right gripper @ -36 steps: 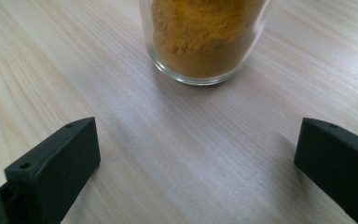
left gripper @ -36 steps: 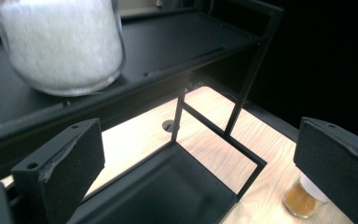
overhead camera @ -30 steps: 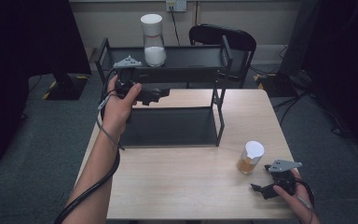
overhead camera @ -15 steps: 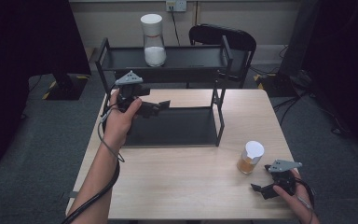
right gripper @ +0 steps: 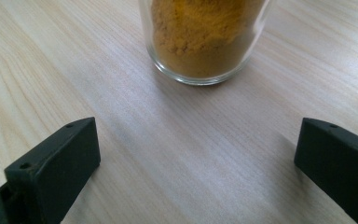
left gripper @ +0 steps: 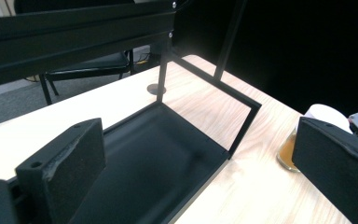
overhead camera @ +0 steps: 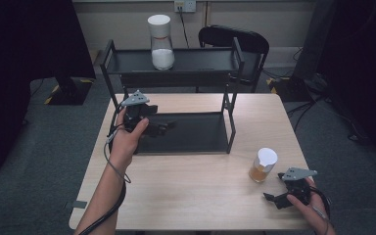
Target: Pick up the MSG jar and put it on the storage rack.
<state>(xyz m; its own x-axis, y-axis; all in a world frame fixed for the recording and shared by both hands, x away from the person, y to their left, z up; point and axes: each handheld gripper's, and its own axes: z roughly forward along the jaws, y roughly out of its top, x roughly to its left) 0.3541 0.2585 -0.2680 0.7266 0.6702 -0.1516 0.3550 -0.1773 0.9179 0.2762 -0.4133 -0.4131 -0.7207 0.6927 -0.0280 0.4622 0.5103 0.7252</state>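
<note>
Pale wood table (overhead camera: 186, 186): right gripper (overhead camera: 274, 199), jaws apart, faces glass jar of yellow powder (overhead camera: 263, 165) at 12 o'clock; approach step, next close in & clamp. Left gripper (overhead camera: 169, 128) jaws apart.

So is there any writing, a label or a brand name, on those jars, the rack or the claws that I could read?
No readable text in any view.
Spice jar with yellow powder: plain white lid, clear glass, no label showing.
Tall jar of white powder on the rack's top shelf: an orange band, no words readable.
Left claw and right claw: grey plates with small holes, no lettering.
Wall socket: too small to tell.
</note>
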